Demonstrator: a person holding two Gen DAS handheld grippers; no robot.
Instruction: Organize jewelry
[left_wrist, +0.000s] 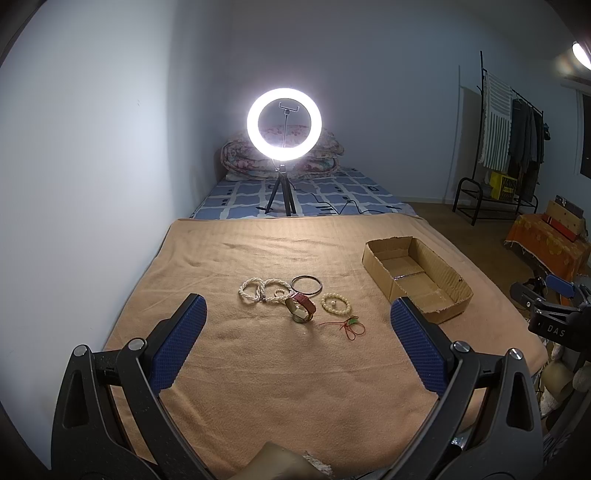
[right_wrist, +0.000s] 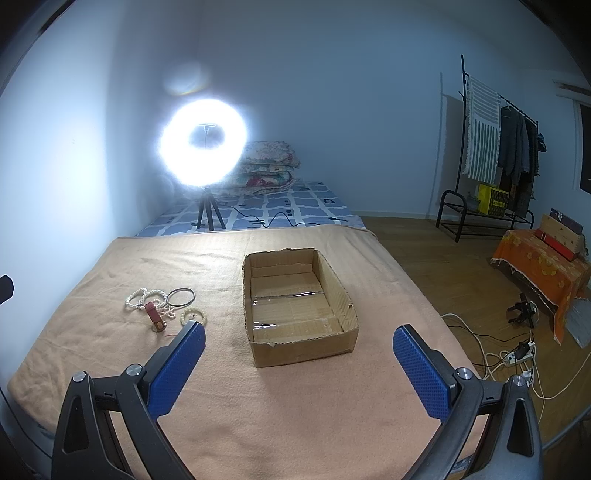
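Observation:
Jewelry lies in a cluster on the tan blanket (left_wrist: 258, 369): pearl strands (left_wrist: 258, 290), a dark bangle (left_wrist: 306, 285), a red-strap watch (left_wrist: 301, 307), a cream bead bracelet (left_wrist: 335, 303) and a red cord with a green charm (left_wrist: 349, 325). An open cardboard box (left_wrist: 417, 277) sits to their right. My left gripper (left_wrist: 297, 334) is open, just short of the cluster. In the right wrist view the box (right_wrist: 299, 306) lies ahead of my open right gripper (right_wrist: 299, 356), with the pearl strands (right_wrist: 142, 297), bangle (right_wrist: 181, 296), watch (right_wrist: 155, 315) and bead bracelet (right_wrist: 194, 316) to its left.
A lit ring light on a tripod (left_wrist: 283, 125) stands on the checked bed sheet (left_wrist: 332, 192) beyond the blanket, with folded quilts (left_wrist: 325, 155) behind. A clothes rack (right_wrist: 498, 147), an orange-draped stand (right_wrist: 543, 266) and cables (right_wrist: 509, 354) are on the wooden floor to the right.

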